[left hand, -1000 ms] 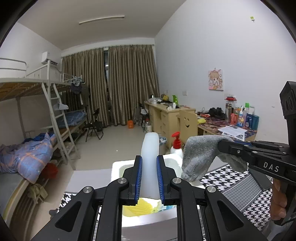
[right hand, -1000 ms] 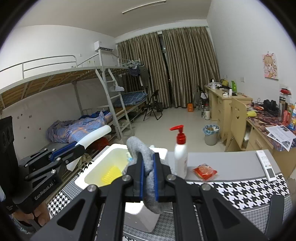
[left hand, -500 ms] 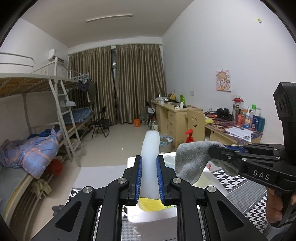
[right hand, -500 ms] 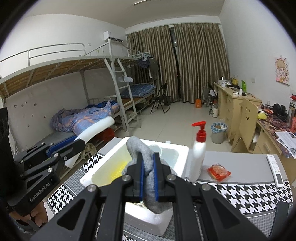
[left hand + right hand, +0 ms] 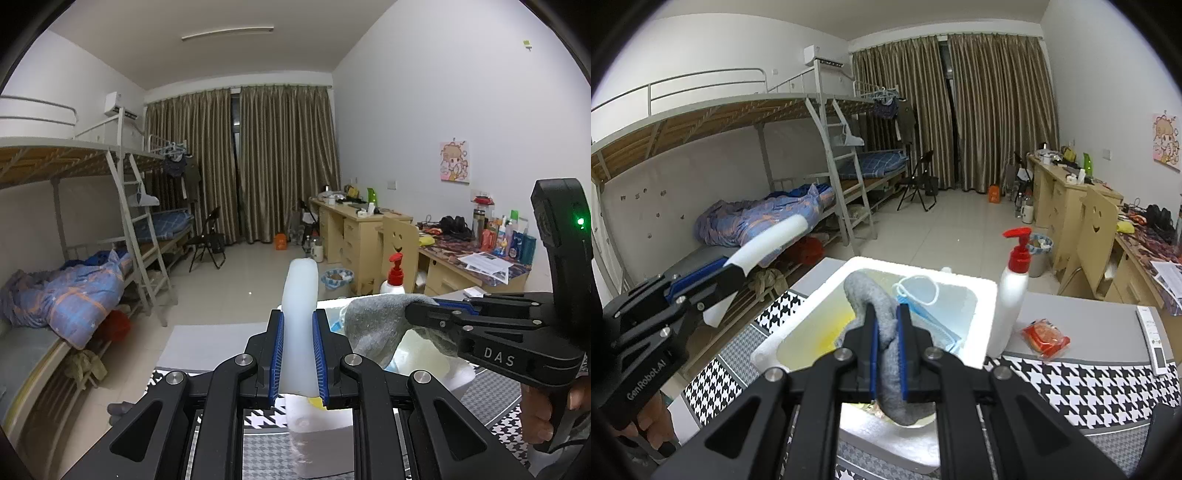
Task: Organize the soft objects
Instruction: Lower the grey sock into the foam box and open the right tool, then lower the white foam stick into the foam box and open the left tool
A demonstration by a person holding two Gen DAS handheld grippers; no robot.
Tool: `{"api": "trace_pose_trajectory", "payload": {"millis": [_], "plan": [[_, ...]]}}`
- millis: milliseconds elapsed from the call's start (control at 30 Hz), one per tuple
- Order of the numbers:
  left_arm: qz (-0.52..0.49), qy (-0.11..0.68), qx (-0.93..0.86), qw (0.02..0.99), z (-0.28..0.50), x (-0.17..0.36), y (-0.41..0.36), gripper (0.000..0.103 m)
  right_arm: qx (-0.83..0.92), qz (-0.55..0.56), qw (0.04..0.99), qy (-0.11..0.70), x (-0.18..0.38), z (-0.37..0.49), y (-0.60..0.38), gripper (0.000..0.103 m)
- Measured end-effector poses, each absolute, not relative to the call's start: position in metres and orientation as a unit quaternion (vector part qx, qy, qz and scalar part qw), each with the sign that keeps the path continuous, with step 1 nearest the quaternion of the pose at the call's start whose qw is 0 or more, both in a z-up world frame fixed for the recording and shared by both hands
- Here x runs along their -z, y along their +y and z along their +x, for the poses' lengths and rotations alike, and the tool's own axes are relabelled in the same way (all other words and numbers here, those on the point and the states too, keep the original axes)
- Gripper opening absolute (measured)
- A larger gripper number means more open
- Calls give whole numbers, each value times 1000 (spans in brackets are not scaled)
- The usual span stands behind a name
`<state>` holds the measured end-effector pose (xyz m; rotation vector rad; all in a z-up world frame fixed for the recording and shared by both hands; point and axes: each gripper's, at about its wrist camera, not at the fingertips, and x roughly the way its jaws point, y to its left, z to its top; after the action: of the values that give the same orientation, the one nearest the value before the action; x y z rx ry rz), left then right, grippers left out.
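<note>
My left gripper (image 5: 298, 321) is shut on a white foam strip (image 5: 300, 295) that sticks up and forward between the blue pads. It hangs near the left edge of a white foam box (image 5: 923, 267). My right gripper (image 5: 886, 321) is shut on a limp grey cloth (image 5: 875, 295), held over the box's opening. Inside the box lie a blue face mask (image 5: 923, 306) and something yellow (image 5: 834, 332). In the left wrist view the right gripper (image 5: 417, 310) comes in from the right with the grey cloth (image 5: 373, 325) drooping from it.
The box stands on a table with a black-and-white houndstooth cover (image 5: 1071, 384). To its right are a red-capped pump bottle (image 5: 1012, 295), a red packet (image 5: 1045, 336) and a white remote (image 5: 1154, 339). Bunk beds (image 5: 775, 206) stand left, desks (image 5: 369, 229) right.
The right gripper has moved forward and slightly down with the grey cloth, further over the box. In the left wrist view the box now sits lower and more to the right.
</note>
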<state>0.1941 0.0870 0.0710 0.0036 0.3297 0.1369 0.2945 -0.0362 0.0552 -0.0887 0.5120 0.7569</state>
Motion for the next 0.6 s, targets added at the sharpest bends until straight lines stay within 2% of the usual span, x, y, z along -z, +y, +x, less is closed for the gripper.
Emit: {"api": "trace_pose_trajectory", "payload": {"millis": [167,267,300,333,400,600], "plan": [[0,164,-72,984,194,-71,89,17,-366,-51,891,262,-48,296,-27,16],[-1,163,-74,984,192,-70,91,17,-367,-64,888,268,-45,295,-22,29],[-1,163,-75,984,192,-70,91,17,-371,-66,886,271,-44,294,-20,41],[-1,163,-75,984,192,-70,91,17,-374,-66,884,272,-44,294,-20,57],[-1,164,-77,984,192,-70,91,17,-377,-65,885,266,-43,291,-21,73],[-1,165,-75,983,191,-68,92,17,-379,-68,887,256,-45,284,-24,73]]}}
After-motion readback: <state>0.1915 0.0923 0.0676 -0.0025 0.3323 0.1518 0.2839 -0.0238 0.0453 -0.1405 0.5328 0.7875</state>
